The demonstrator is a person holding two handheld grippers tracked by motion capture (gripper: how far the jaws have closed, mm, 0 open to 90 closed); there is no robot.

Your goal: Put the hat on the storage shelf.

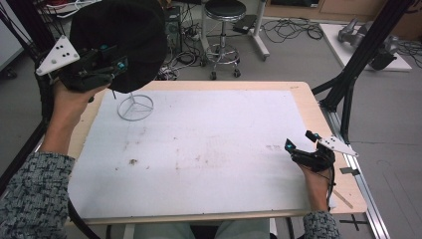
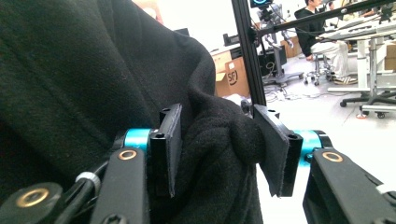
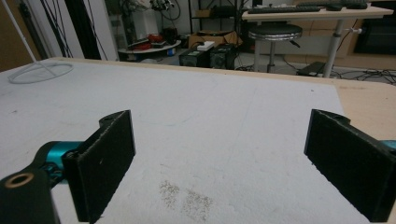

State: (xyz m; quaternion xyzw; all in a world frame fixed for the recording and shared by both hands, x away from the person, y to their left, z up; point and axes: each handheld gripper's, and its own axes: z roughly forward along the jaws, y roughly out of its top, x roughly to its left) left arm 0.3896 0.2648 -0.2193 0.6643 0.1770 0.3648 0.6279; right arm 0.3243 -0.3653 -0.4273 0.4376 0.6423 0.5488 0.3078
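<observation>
- Jaws of the left gripper point(image 2: 217, 149) are seen clamped on a fold of a black knitted hat point(image 2: 93, 84), the fabric bunched between the two pads in the left gripper view.
- At the far left of the high view, the left gripper point(image 1: 107, 67) is held raised above the table's far left corner, with the black knitted hat point(image 1: 124, 40) hanging around it and hiding part of the floor behind.
- Just below the hat, a white wire stand point(image 1: 135, 106) is seen on the white mat point(image 1: 209, 149), its ring base lying flat and a thin upright rod rising toward the hat; whether the rod touches the hat cannot be told.
- The mat is laid over most of a wooden table point(image 1: 308, 99), and faint brown stains are scattered across its middle.
- Beyond the table, a round stool point(image 1: 225, 15) and loose cables are seen on the floor.
- At the right, the right gripper point(image 1: 298, 144) is held low near the mat's right edge.
- In the right gripper view, the jaws of the right gripper point(image 3: 219, 163) are spread wide apart with nothing between them, above a small stain on the mat point(image 3: 233, 121); the wire stand point(image 3: 39, 72) is seen well apart, at the far left.
</observation>
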